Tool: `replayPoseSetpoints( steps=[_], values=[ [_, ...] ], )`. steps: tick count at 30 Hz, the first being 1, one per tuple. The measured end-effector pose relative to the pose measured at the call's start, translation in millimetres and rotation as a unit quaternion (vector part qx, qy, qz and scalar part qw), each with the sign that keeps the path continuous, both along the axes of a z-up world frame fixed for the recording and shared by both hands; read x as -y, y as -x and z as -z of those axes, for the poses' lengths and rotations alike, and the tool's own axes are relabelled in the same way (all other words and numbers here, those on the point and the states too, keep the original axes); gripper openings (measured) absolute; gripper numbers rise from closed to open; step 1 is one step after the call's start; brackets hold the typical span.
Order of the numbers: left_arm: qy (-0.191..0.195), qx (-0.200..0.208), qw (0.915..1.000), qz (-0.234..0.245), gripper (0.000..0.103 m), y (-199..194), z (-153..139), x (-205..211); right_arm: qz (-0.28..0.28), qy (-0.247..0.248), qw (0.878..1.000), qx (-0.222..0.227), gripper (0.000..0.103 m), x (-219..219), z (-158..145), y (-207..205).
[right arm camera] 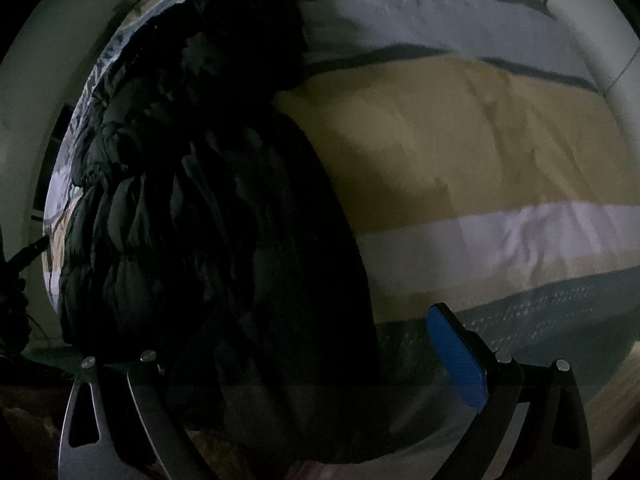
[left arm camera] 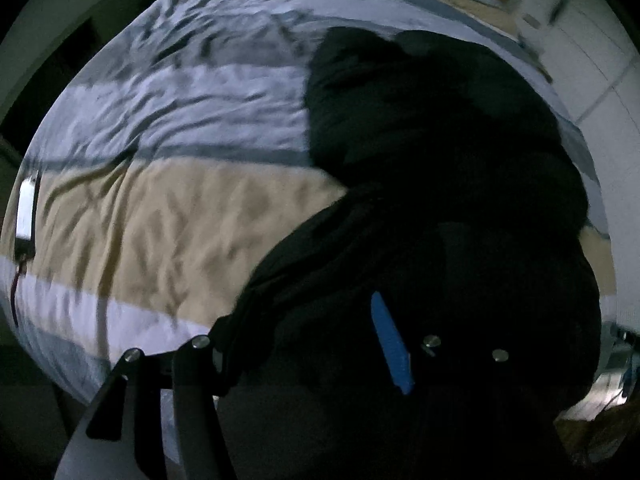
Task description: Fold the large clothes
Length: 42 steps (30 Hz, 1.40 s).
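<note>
A large black puffer jacket [left arm camera: 440, 152] lies on a striped bed cover [left arm camera: 168, 220]. In the left wrist view it fills the right half, and its near edge lies bunched between my left gripper's [left arm camera: 304, 344] fingers. One blue pad [left arm camera: 390, 344] shows against the fabric; the other finger is hidden by cloth. In the right wrist view the jacket [right arm camera: 208, 200] runs down the left half. My right gripper [right arm camera: 316, 356] is wide open, its blue pad [right arm camera: 456, 356] off the jacket over the cover, its left finger hidden under the jacket's near edge.
The bed cover [right arm camera: 460, 152] has white, tan and grey bands and is wrinkled. A small white device with a cable [left arm camera: 26, 212] lies at the bed's left edge. Pale walls [left arm camera: 592, 68] border the bed. The room is dim.
</note>
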<state>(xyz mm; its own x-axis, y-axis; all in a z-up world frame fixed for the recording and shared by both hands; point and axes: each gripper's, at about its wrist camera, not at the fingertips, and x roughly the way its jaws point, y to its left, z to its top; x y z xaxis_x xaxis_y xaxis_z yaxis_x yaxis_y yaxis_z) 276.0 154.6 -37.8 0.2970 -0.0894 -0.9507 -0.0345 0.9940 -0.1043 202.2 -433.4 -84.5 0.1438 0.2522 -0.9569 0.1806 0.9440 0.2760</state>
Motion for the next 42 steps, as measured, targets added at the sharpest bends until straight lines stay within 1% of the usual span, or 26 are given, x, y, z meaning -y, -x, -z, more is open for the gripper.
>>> replayPoseSetpoints(
  steps=[1,4,6,9,12,13,16,19,21,22,24,26,27,29,31,34,35,38,42],
  values=[
    [0.007,-0.008,0.9998,-0.017,0.056,3,4,-11,0.002,-0.004,1.0,-0.005,0.1,-1,3,1],
    [0.018,-0.023,0.9985,-0.047,0.056,12,13,-36,0.005,-0.01,1.0,-0.02,0.1,-2,15,5],
    [0.037,-0.035,0.9969,-0.059,0.056,19,19,-49,0.007,-0.014,0.999,-0.03,0.1,-3,23,8],
    [0.071,-0.063,0.9935,-0.063,0.056,30,32,-63,0.009,-0.021,0.999,-0.043,0.1,-5,33,10],
    [0.128,-0.092,0.9853,-0.066,0.056,38,51,-73,0.008,-0.026,0.998,-0.054,0.1,-7,42,11],
    [0.139,-0.102,0.983,-0.063,0.056,42,59,-74,0.008,-0.028,0.998,-0.057,0.1,-8,45,12],
    [0.145,-0.122,0.9798,-0.064,0.056,48,78,-78,0.006,-0.034,0.997,-0.067,0.1,-11,54,15],
    [0.161,-0.131,0.9756,-0.071,0.056,52,95,-87,0.001,-0.035,0.997,-0.075,0.1,-11,63,19],
    [0.171,-0.145,0.9719,-0.071,0.061,54,109,-89,0.006,-0.037,0.996,-0.079,0.1,-8,70,20],
    [0.174,-0.152,0.9707,-0.067,0.067,56,117,-87,0.008,-0.038,0.996,-0.08,0.1,-7,72,20],
    [0.176,-0.155,0.9702,-0.061,0.071,58,125,-82,0.012,-0.043,0.996,-0.08,0.101,-5,78,20],
    [0.179,-0.157,0.9692,-0.063,0.077,62,127,-77,0.014,-0.05,0.996,-0.079,0.102,-3,82,20],
    [0.184,-0.163,0.9673,-0.063,0.078,64,127,-74,0.014,-0.054,0.995,-0.078,0.102,0,85,21],
    [0.206,-0.178,0.9606,-0.056,0.078,70,126,-70,0.018,-0.063,0.995,-0.078,0.103,2,91,23],
    [0.235,-0.193,0.9512,-0.053,0.078,80,123,-66,0.023,-0.073,0.994,-0.076,0.103,7,95,24],
    [0.267,-0.203,0.94,-0.06,0.078,95,120,-61,0.023,-0.089,0.993,-0.076,0.103,14,100,28],
    [0.272,-0.205,0.9381,-0.063,0.078,99,120,-59,0.021,-0.095,0.992,-0.078,0.103,17,101,29],
    [0.272,-0.206,0.9369,-0.077,0.078,107,118,-52,0.006,-0.115,0.989,-0.091,0.103,20,104,32],
    [0.262,-0.199,0.9406,-0.084,0.075,107,110,-37,0.002,-0.129,0.986,-0.107,0.103,13,106,43]
  ],
)
